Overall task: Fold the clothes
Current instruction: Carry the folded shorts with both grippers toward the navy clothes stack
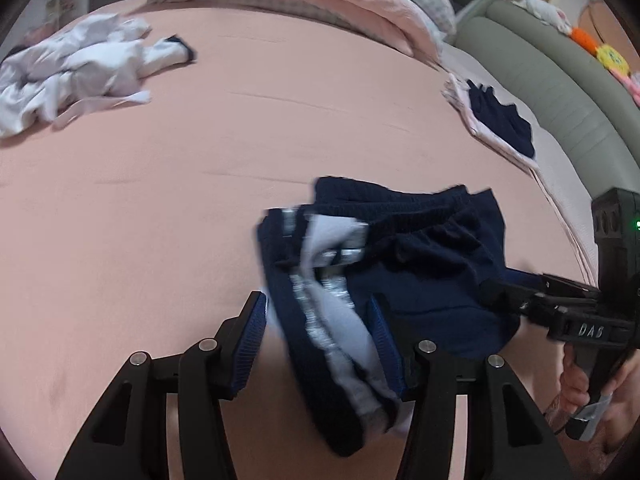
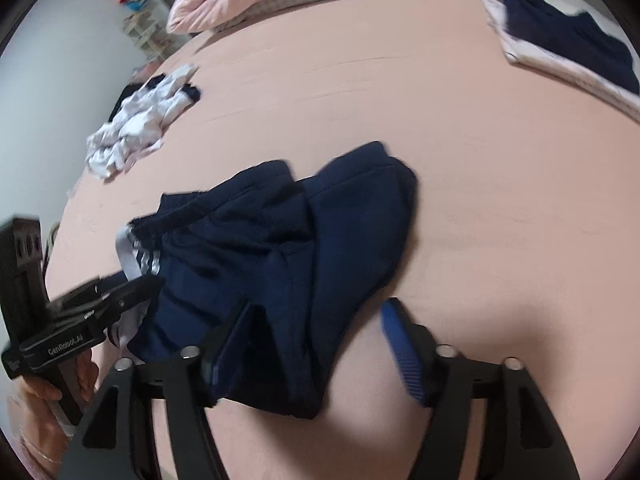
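The navy shorts (image 1: 420,272) lie bunched in a rough fold on the pink bed (image 1: 160,220), their white-striped side turned up on the left. The left claw (image 1: 320,332) stands open around that striped edge, pads not pressing. The right claw (image 2: 316,340) is open too, astride the shorts' near hem. Beyond the shorts, toward the headboard side, a folded stack (image 1: 500,124) looks finished. Left of the shorts, a crumpled white garment (image 1: 76,76) waits untouched. I judge the task partly done: the shorts need tidying, the white piece folding.
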Demonstrator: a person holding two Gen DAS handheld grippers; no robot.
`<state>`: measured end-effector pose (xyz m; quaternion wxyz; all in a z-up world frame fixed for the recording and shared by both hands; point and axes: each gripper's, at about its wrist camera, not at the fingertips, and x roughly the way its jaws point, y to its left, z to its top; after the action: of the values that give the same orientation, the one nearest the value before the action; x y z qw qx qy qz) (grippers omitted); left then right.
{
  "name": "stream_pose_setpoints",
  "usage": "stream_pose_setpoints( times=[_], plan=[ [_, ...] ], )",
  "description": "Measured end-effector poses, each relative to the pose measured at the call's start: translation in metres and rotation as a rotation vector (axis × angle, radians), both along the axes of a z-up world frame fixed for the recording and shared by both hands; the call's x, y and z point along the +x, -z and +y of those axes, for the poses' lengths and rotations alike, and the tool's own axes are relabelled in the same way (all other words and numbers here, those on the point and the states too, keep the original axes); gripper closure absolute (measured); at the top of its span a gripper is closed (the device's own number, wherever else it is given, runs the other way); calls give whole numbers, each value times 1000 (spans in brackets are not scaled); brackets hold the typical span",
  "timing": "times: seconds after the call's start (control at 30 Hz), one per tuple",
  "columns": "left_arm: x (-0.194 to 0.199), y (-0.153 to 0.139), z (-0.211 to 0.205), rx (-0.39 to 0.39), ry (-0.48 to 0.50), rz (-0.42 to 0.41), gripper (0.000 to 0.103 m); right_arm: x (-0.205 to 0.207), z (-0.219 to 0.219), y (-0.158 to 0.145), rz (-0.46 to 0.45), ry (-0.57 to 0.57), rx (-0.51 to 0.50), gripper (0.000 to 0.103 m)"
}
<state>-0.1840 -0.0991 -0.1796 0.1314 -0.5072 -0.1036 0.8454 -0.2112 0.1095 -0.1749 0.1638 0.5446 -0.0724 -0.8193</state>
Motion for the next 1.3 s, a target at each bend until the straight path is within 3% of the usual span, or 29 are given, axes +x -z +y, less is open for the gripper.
stream_pose_setpoints(
  times=[0.07, 0.13, 0.2, 0.23, 0.33, 0.5, 0.7, 1.07, 1.3],
  plan=[
    [-2, 1, 4, 8, 1, 7, 68, -2, -7, 0, 18, -18, 24, 32],
    [-4, 1, 3, 28, -4, 6, 88, -5, -13, 0, 36, -35, 48, 51],
    [-5, -2, -1, 65, -9, 1, 92, -10, -14, 0, 20, -47, -15, 93],
    [-4, -6, -1, 67, -10, 5, 92, -12, -15, 0, 8, -51, -53, 93],
    [2, -23, 3, 82, -9, 33, 92, -2, -22, -17, 64, -68, -13, 93],
    [14, -63, 32, 70, 60, 75, 92, 18, -7, -57, 95, -62, -50, 93],
    [15, -79, 79, 81, 150, 39, 92, 36, 48, -86, 99, 1, -48, 93],
    [-51, -94, 222, 68, 330, 44, 92, 7, 186, -100, 76, 179, -79, 93],
    [-116, -124, 273, 69, 344, 115, 92, -48, 241, -132, 136, 180, -45, 93]
  ],
)
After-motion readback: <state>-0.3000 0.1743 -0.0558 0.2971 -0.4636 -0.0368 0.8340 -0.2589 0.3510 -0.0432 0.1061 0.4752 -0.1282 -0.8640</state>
